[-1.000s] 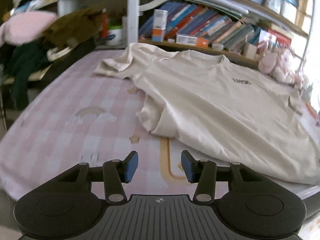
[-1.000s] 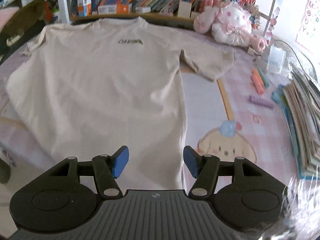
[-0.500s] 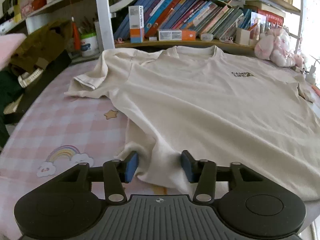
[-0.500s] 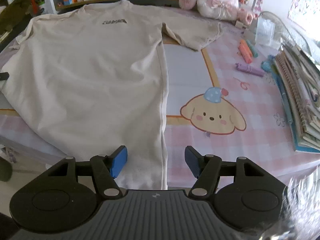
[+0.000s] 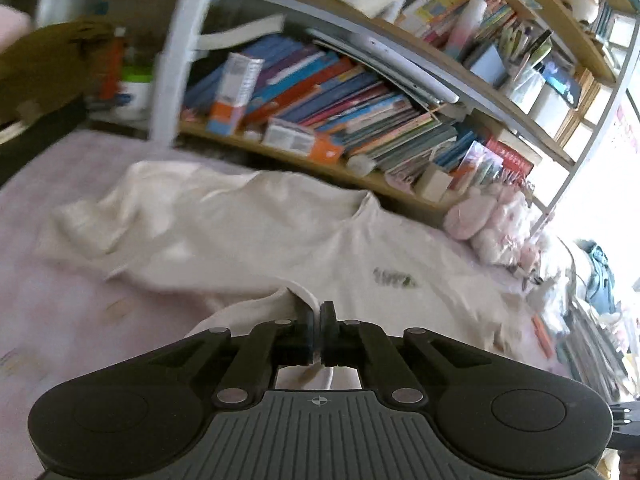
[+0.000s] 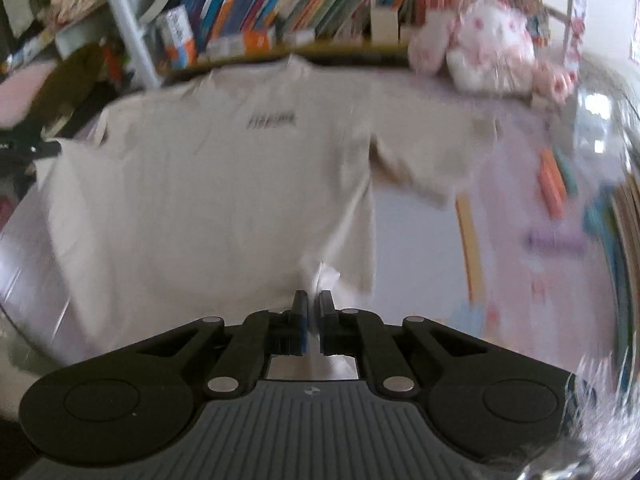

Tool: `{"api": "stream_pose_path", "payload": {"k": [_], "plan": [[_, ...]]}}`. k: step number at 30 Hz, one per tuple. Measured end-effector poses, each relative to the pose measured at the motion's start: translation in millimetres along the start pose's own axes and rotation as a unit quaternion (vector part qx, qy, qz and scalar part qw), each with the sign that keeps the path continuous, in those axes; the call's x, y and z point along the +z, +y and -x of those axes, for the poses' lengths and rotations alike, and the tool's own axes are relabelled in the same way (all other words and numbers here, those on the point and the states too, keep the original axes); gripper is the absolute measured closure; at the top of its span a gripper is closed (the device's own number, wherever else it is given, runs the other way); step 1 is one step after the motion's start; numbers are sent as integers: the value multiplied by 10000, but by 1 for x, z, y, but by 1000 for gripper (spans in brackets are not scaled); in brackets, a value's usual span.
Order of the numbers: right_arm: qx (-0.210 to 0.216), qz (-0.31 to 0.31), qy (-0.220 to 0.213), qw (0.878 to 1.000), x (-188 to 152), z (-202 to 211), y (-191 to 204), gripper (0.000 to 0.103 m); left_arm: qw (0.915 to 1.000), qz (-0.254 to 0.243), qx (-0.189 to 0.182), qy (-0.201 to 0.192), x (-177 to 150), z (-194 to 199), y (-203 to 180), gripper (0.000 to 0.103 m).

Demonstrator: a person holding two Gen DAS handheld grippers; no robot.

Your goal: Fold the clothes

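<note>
Two grippers each pinched the bottom edge of the cream T-shirt (image 6: 224, 184). That shirt lay spread on the pink checked tabletop (image 5: 60, 304), with its neck toward the bookshelf (image 5: 360, 128). Left gripper (image 5: 319, 320) was squeezed tight on a lifted fold of cloth. Right gripper (image 6: 313, 312) was clamped on the hem too. One pink plush bunny (image 6: 492, 48) sat by the far sleeve, all blurry
</note>
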State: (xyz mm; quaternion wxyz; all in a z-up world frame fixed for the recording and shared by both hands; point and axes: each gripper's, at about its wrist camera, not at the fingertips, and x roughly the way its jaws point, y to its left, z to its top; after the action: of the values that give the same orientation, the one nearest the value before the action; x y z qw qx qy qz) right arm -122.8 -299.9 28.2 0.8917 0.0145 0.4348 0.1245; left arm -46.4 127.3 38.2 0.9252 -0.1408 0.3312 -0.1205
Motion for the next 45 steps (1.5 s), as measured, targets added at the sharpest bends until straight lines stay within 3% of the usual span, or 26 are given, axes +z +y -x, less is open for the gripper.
{"api": "stream_pose_path", "payload": {"k": [4, 7, 9, 11, 13, 20, 23, 29, 37, 41, 43, 45], "plan": [[-299, 36, -21, 9995, 45, -58, -19, 98, 9998, -24, 217, -28, 5, -9, 2, 93], [-359, 115, 168, 9991, 64, -88, -28, 95, 9993, -43, 379, -49, 9, -16, 3, 79], [-352, 206, 170, 9990, 70, -93, -31, 77, 9988, -55, 487, -62, 11, -21, 4, 66], [-300, 229, -5, 9993, 70, -80, -35, 64, 9982, -67, 595, -76, 13, -25, 5, 47], [-176, 157, -65, 9997, 66, -64, -44, 63, 9975, -79, 703, -90, 16, -30, 6, 44], [127, -253, 431, 9987, 32, -40, -60, 61, 9926, -271, 1128, 366, -24, -21, 16, 44], [266, -426, 598, 9969, 21, -39, -61, 59, 9907, -497, 1209, 369, -31, -40, 8, 44], [251, -355, 656, 9969, 15, -39, -62, 49, 9816, -1125, 1286, 858, -20, -100, 6, 44], [-95, -744, 355, 9966, 26, -47, -83, 48, 9814, -968, 1314, 1014, -27, -109, 22, 44], [58, -399, 576, 9975, 32, -58, -76, 48, 9814, -957, 1285, 1054, -30, -101, 22, 44], [135, -226, 686, 9973, 35, -64, -72, 55, 9809, -1008, 1237, 1115, -32, -97, 23, 44], [214, -59, 793, 9966, 38, -69, -69, 81, 9799, -1045, 1176, 1224, -37, -95, 25, 47]]}}
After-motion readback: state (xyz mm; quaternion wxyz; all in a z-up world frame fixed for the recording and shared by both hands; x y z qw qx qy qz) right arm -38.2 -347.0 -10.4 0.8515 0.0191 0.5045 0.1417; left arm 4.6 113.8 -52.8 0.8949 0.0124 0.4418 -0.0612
